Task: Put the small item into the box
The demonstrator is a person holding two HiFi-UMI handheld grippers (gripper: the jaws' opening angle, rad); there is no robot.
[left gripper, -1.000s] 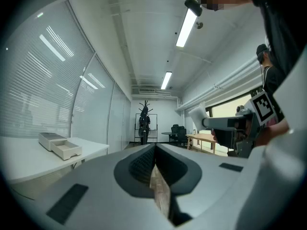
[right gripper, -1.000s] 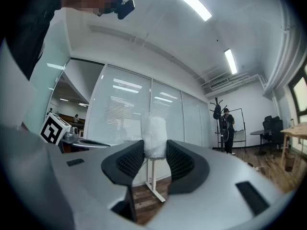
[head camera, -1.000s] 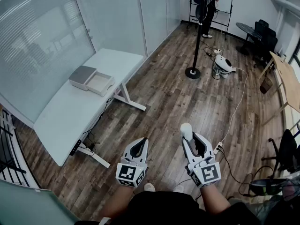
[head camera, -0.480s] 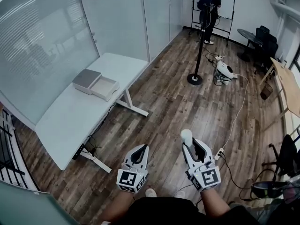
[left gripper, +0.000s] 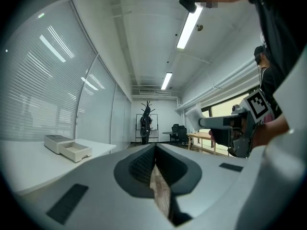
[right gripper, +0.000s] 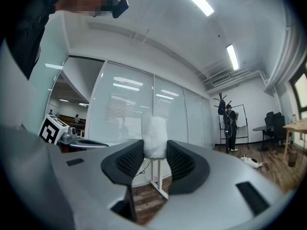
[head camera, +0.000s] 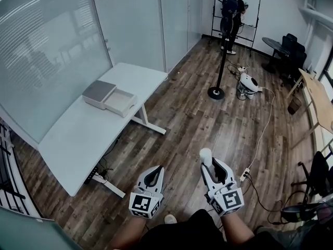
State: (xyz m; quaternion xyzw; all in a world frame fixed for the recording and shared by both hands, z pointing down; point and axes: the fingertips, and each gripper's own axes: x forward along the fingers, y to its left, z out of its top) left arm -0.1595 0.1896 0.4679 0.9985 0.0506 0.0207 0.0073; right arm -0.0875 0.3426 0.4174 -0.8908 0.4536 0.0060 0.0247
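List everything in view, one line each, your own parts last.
table: one, white, left by the glass wall
box: one, grey and white, open, on the table
small item: one, white, between the right gripper's jaws
pole stand: one, black, mid-floor
floor device: one, white, beside the pole stand
person: one, dark clothes, at the far whiteboard
wooden table: one, light wood, right edge
left gripper: one, white and black, shut, empty
right gripper: one, white and black, shut on the small item
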